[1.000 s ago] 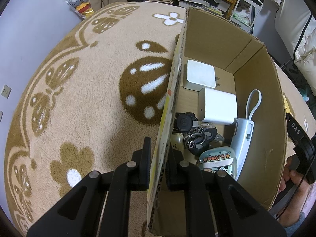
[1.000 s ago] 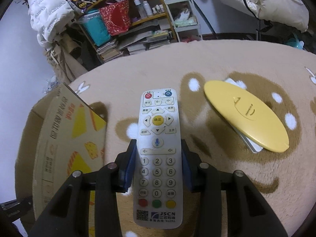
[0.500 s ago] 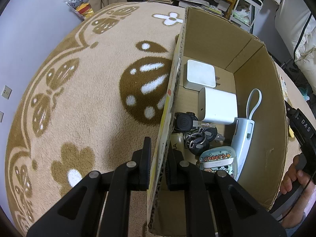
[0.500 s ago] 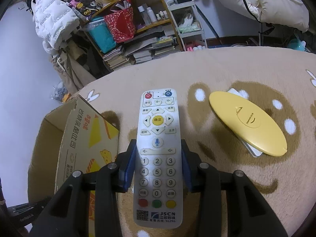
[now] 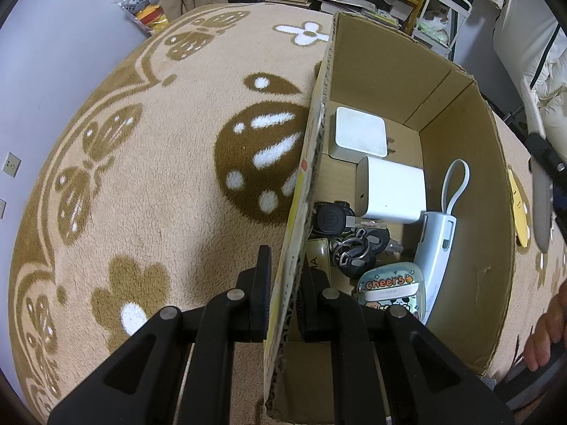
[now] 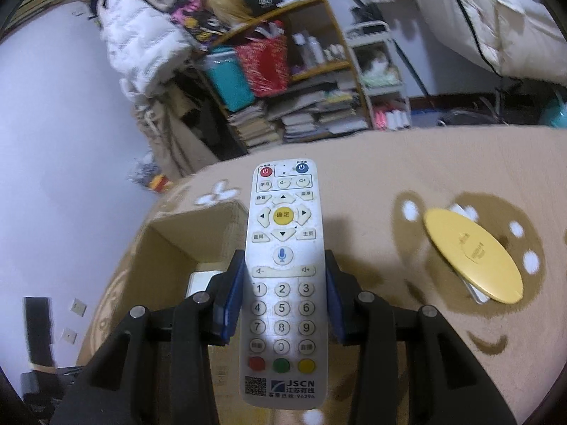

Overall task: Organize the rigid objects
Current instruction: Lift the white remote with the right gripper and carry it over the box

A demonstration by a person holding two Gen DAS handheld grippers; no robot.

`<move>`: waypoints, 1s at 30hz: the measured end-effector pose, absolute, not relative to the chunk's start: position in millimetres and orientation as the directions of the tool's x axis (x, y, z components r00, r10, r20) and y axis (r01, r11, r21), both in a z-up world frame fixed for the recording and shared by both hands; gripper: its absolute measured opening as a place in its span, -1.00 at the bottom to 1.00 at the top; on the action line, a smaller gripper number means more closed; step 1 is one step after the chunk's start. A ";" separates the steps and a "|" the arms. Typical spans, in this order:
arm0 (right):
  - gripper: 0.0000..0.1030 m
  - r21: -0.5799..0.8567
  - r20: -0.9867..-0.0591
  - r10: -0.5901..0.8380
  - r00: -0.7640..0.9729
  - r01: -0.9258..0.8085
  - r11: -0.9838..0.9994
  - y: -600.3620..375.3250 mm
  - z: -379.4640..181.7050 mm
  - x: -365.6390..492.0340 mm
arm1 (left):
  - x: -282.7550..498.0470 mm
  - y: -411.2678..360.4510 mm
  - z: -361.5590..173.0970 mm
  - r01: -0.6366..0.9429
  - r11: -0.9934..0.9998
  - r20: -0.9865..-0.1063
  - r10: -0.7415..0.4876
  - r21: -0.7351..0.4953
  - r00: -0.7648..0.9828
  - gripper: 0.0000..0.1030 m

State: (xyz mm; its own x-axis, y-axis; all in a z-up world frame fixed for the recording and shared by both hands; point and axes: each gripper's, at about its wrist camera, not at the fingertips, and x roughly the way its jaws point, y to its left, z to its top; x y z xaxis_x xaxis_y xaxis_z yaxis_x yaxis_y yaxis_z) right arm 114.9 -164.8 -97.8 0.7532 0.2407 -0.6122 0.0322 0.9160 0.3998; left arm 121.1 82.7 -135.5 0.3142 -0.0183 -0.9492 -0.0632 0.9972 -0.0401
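On a beige fleece blanket (image 5: pixel 159 194) patterned with brown flowers and butterflies stands an open cardboard box (image 5: pixel 467 219). At its near wall the left gripper (image 5: pixel 283 283) is pinched tight on the cardboard edge, one black finger outside the wall and the other inside, pointing steeply down. Inside the box lie a flat white square charger (image 5: pixel 359 136) at the far end, a white power adapter (image 5: pixel 393 191) just in front of it, a bunch of black keys (image 5: pixel 349 244) against the gripped wall, a pale blue device with a loop strap (image 5: pixel 437 248) along the opposite wall, and a small case printed "Cheers" (image 5: pixel 388 288) nearest the camera, touching the blue device.

Over the box's side, seen from the right wrist, the right gripper (image 6: pixel 283 294) clamps a white remote control (image 6: pixel 283 269) by its long edges, the blue pads pressing at about the number keys, with the jaws partly apart to the remote's width. The remote points away from the camera, its power buttons at the far end, and is clear of the blanket, partly above the open box (image 6: pixel 170 265). Well to the right, a yellow oval lid-like object (image 6: pixel 473 256) rests on the blanket atop something white, in a brown patch of the pattern. Beyond the blanket stands a cluttered shelf (image 6: pixel 301 81) of books and bottles
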 end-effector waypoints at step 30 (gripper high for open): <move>-0.14 0.329 -0.648 0.348 0.678 -0.163 0.930 -90.6 -115.0 109.6 | 120.5 85.0 -136.2 -0.068 0.996 -0.950 -0.029 -0.053 0.311 -0.77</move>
